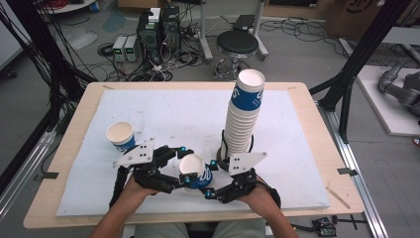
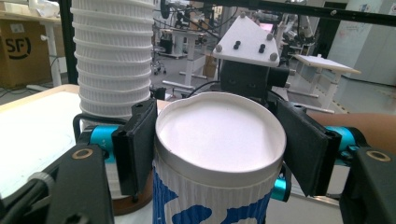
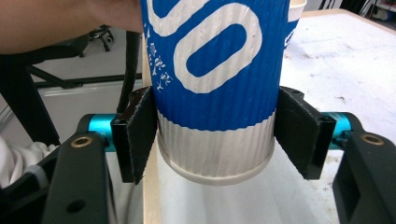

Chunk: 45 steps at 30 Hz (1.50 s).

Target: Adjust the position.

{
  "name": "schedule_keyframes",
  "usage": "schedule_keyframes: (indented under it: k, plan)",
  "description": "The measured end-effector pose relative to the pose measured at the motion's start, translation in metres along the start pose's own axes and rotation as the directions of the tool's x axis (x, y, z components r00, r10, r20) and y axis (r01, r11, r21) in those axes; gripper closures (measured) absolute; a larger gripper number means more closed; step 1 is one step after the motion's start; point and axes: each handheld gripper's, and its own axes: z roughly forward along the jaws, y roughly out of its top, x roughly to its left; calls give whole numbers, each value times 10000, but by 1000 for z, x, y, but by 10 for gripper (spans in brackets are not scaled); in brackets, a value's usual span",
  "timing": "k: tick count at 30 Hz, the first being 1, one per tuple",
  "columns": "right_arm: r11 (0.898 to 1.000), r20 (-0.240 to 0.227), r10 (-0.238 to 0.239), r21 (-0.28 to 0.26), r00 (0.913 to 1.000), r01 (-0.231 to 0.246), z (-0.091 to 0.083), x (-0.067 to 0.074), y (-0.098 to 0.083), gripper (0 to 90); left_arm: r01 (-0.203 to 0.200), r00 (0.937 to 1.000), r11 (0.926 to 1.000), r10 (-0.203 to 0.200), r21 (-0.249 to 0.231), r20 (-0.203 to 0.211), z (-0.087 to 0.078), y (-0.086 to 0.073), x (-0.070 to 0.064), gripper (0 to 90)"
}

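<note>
Your fingers (image 2: 135, 144) on the left gripper (image 1: 174, 166) are clamped on the rim end of the blue-and-white paper cup (image 1: 194, 171), and the fingers (image 3: 140, 135) of the right gripper (image 1: 213, 178) are closed on its base end, so both ends are pinched at once. The cup hangs low in the middle of the high view, tilted on its side just above the white mat (image 1: 163, 119) on the counter (image 1: 79, 114).

The rim in the left gripper view already looks pressed out of round. Squeeze harder or twist one hand against the other and you could crease the thin wall or crush the mouth.

If you pull the two hands apart, one grip may slip on the ribbed sleeve and the cup could drop.

The tall cup stack (image 1: 242, 119) stands just behind your right gripper, right of centre; a careless lift or swing could knock it over. The single cup (image 1: 121, 135) at left sits near your left gripper and could be bumped too.
</note>
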Motion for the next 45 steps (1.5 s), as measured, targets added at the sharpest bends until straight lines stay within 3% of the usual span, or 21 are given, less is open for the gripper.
schedule_keyframes:
  k: [5,8,9,21,28,31,33,39,45]
  plan:
    - [9989,-27,10,465,10000,-9,-2,0,2,347,-54,10000,9993,52,358,63,1,-1,1,302]
    - [9987,-81,5,517,10000,-1,-3,1,2,348,205,9998,9977,-200,642,-76,3,0,1,142]
    - [9984,-71,-12,570,10000,16,-3,1,2,348,184,9998,9976,-176,664,-121,2,0,1,134]
    - [9938,180,-131,1109,9998,110,-14,-2,9,347,49,10000,9939,-53,1100,35,-5,9,1,134]
    - [9792,230,-470,1984,9986,415,-15,-3,18,347,-110,9999,9869,91,1608,124,-6,14,1,134]
    - [9731,204,-586,2245,9981,526,-15,-4,22,348,-203,9997,9798,167,1990,198,-6,17,1,134]
    - [9664,192,-694,2492,9974,625,-15,-5,26,348,-253,9995,9741,208,2248,223,-5,21,1,134]
    - [9242,51,-1177,3665,9930,1076,-9,-4,39,348,-295,9995,9598,250,2792,198,-4,26,5,134]
    - [8876,-42,-1552,4385,9879,1413,-5,-4,49,348,-203,9996,9406,127,3389,248,1,23,9,135]
